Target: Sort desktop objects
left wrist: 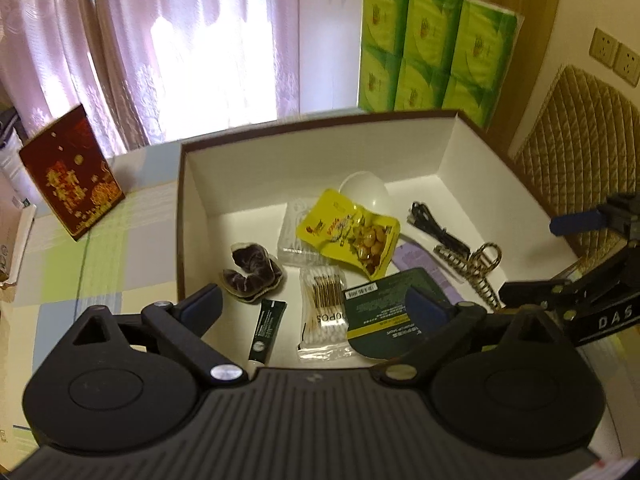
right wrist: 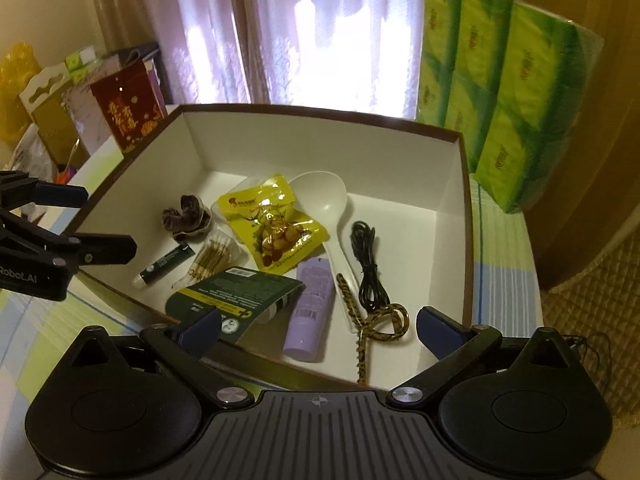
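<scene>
A white-lined box with a brown rim [left wrist: 182, 216] fills the middle of both views and holds all the small things. In the left wrist view, the left tongs [left wrist: 316, 312] hang over its near edge at the bottom of the frame, spread wide with nothing between them. Between their tips lie a pack of cotton swabs [left wrist: 322, 312], a small dark tube [left wrist: 266, 330] to its left and a dark green packet [left wrist: 384, 312] to its right. Above these, near centre, sit a yellow snack pouch [left wrist: 348, 232] and a dark scrunchie [left wrist: 248, 276] at left. A leopard hair claw [left wrist: 480, 272] and a coiled black cable [left wrist: 436, 228] lie toward the right.

In the right wrist view, the right tongs [right wrist: 318, 330] stand wide and empty at the lower frame. A lilac tube [right wrist: 310, 312] lies between their tips, beside a white spoon [right wrist: 324, 200] reaching up to centre. A green tissue pack [right wrist: 508, 92] stands on the desk [right wrist: 504, 264] at upper right, a red card [right wrist: 128, 112] at upper left.
</scene>
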Demonstrator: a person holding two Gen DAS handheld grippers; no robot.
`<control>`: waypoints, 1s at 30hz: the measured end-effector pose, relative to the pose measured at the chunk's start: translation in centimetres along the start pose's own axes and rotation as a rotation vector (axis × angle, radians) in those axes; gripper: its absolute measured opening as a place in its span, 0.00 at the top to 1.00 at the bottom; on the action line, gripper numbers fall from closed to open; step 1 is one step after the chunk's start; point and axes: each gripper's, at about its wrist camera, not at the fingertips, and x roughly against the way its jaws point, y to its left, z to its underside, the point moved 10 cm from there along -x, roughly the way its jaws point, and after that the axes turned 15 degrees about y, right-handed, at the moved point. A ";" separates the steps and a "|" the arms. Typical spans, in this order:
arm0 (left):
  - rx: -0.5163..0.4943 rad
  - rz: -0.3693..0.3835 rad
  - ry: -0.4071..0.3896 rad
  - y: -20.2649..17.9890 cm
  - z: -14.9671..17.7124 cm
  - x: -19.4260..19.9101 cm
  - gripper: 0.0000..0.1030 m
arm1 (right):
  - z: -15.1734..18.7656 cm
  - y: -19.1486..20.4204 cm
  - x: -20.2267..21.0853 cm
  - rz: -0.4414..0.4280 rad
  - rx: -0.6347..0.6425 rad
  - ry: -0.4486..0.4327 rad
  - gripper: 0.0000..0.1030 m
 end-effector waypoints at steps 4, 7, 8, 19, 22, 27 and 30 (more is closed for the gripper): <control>-0.010 -0.026 -0.070 -0.4 0.1 2.3 0.01 | 0.6 0.3 1.0 0.021 -0.024 -0.027 0.02; -0.017 -0.064 -0.120 -0.6 0.3 4.1 0.01 | 1.2 0.5 1.9 0.028 -0.047 -0.049 0.02; -0.019 -0.085 -0.135 -0.7 0.4 4.6 0.01 | 1.4 0.6 2.2 0.029 -0.056 -0.056 0.02; 0.037 -0.129 -0.179 -1.0 2.9 8.7 0.01 | 3.4 1.4 6.0 0.050 -0.102 -0.142 0.02; 0.065 -0.120 -0.174 -1.0 3.9 9.8 0.01 | 4.0 1.8 7.3 0.039 -0.116 -0.167 0.02; 0.095 -0.084 -0.140 -1.4 5.8 10.5 0.01 | 5.2 2.4 8.8 0.068 -0.117 -0.178 0.02; 0.108 -0.097 -0.138 -1.7 6.9 11.2 0.01 | 6.0 2.7 9.4 0.050 -0.128 -0.177 0.02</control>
